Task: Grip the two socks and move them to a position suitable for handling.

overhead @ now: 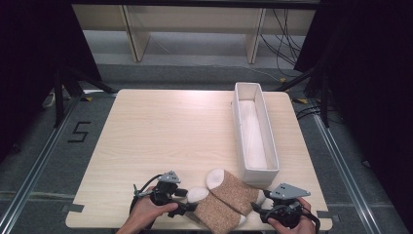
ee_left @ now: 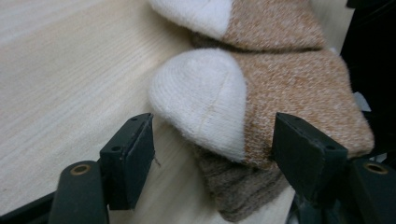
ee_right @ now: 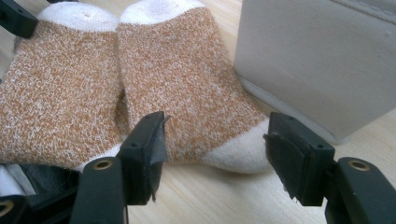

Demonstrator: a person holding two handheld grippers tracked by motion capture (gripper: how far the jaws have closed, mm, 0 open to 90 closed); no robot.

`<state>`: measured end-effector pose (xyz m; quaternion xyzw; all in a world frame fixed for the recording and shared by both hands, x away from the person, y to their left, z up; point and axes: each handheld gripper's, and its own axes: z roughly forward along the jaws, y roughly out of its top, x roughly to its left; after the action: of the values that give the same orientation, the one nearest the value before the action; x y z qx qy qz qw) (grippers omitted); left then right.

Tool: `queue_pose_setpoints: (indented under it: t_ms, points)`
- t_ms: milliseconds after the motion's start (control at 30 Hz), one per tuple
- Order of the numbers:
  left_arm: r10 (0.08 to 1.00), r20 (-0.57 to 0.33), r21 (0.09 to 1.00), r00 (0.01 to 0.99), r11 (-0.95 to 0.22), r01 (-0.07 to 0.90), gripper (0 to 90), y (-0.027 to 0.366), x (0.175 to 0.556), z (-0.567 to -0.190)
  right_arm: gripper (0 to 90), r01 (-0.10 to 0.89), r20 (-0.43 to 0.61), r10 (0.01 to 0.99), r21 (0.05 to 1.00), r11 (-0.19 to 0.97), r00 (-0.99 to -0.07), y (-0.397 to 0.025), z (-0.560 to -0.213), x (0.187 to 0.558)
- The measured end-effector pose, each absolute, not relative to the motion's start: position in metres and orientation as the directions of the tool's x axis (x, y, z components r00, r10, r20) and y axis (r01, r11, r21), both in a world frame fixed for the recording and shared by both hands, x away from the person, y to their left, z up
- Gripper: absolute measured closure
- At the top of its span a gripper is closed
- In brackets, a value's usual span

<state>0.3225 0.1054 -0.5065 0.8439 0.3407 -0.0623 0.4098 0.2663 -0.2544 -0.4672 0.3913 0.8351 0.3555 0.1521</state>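
Two brown socks with white ends lie side by side near the table's front edge. The nearer sock (overhead: 216, 214) (ee_left: 299, 93) (ee_right: 56, 84) has its white toe between the open jaws of my left gripper (overhead: 189, 207) (ee_left: 215, 140), which have not closed on it. The other sock (overhead: 237, 191) (ee_left: 266, 23) (ee_right: 182, 79) lies next to the bin. Its white end sits between the open jaws of my right gripper (overhead: 256, 208) (ee_right: 219, 140). A ribbed grey-brown cuff peeks out under the nearer sock in the left gripper view.
A long white bin (overhead: 267, 131) (ee_right: 317, 60) stands lengthwise on the right half of the light wooden table (overhead: 160, 136), its near end right behind the socks. Black stands and cables lie on the floor beyond the table.
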Motion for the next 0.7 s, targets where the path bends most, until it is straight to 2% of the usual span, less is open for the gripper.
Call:
queue_pose_setpoints:
  t_ms: [33,167,233,333,367,400,433,567,700]
  points:
    - [0.518,-0.391,0.643,0.761,-0.438,0.628,30.3,0.1040,0.3223,-0.5076,38.7,0.549,0.027,0.766,0.714,0.435,-0.642,-0.2536,-0.4672,0.2653]
    - [0.496,-0.377,0.634,0.782,-0.477,0.608,42.5,0.0979,0.3192,-0.5088,38.5,0.538,0.011,0.762,0.714,0.448,-0.648,-0.2558,-0.4680,0.2672]
    - [0.488,-0.379,0.629,0.786,-0.487,0.606,47.0,0.0967,0.3191,-0.5083,38.5,0.580,0.054,0.779,0.700,0.417,-0.625,-0.2543,-0.4672,0.2640]
    - [0.479,-0.381,0.634,0.790,-0.487,0.601,56.4,0.0964,0.3197,-0.5087,38.5,0.552,0.026,0.768,0.711,0.436,-0.640,-0.2557,-0.4675,0.2658]
    - [0.476,-0.379,0.642,0.794,-0.482,0.596,60.0,0.0958,0.3189,-0.5087,38.4,0.578,0.055,0.775,0.700,0.420,-0.629,-0.2544,-0.4667,0.2642]
    - [0.474,-0.377,0.651,0.796,-0.476,0.591,63.3,0.0955,0.3179,-0.5084,38.5,0.531,0.011,0.761,0.722,0.443,-0.649,-0.2558,-0.4684,0.2667]
    - [0.471,-0.370,0.655,0.800,-0.478,0.585,66.2,0.0961,0.3177,-0.5081,38.5,0.531,0.013,0.760,0.723,0.442,-0.650,-0.2556,-0.4685,0.2668]
    - [0.450,-0.350,0.682,0.821,-0.479,0.553,72.7,0.0978,0.3167,-0.5075,38.5,0.546,0.021,0.770,0.718,0.432,-0.637,-0.2555,-0.4681,0.2655]
    - [0.431,-0.365,0.695,0.825,-0.464,0.550,74.4,0.1003,0.3157,-0.5045,38.5,0.558,0.035,0.773,0.713,0.425,-0.634,-0.2564,-0.4675,0.2657]
